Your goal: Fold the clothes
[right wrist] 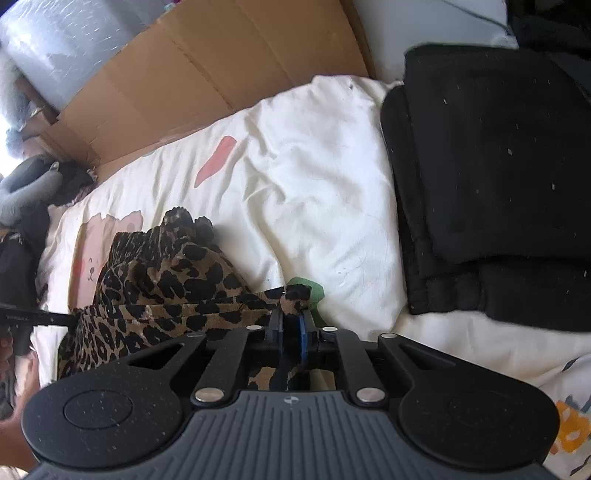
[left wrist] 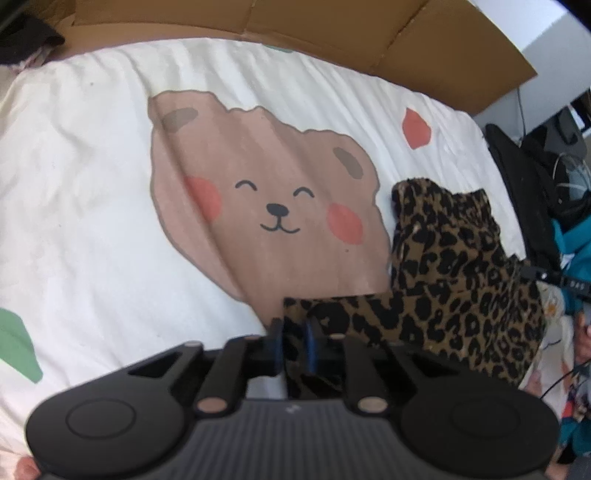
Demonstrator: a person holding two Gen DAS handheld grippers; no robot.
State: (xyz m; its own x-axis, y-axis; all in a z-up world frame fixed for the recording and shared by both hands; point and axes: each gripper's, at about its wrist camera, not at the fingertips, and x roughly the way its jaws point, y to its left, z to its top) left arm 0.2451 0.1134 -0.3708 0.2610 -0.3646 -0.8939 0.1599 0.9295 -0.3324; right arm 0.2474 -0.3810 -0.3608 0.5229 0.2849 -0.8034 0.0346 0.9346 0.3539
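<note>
A leopard-print garment (left wrist: 454, 273) lies crumpled on a white bedsheet (left wrist: 81, 192) printed with a brown bear face. My left gripper (left wrist: 293, 332) is shut on one corner of the garment's edge, cloth pinched between its blue pads. In the right wrist view the same leopard-print garment (right wrist: 166, 280) is bunched to the left. My right gripper (right wrist: 290, 325) is shut on the other corner of that edge. The edge runs taut between the two grippers. The tip of the other gripper (right wrist: 33, 317) shows at the left edge.
A stack of folded black clothes (right wrist: 495, 177) sits on the bedsheet (right wrist: 314, 177) to the right. Flattened cardboard (left wrist: 332, 33) lines the far side of the bed. Dark bags and cables (left wrist: 535, 177) crowd the right side; a grey cushion (right wrist: 22, 195) lies at the far left.
</note>
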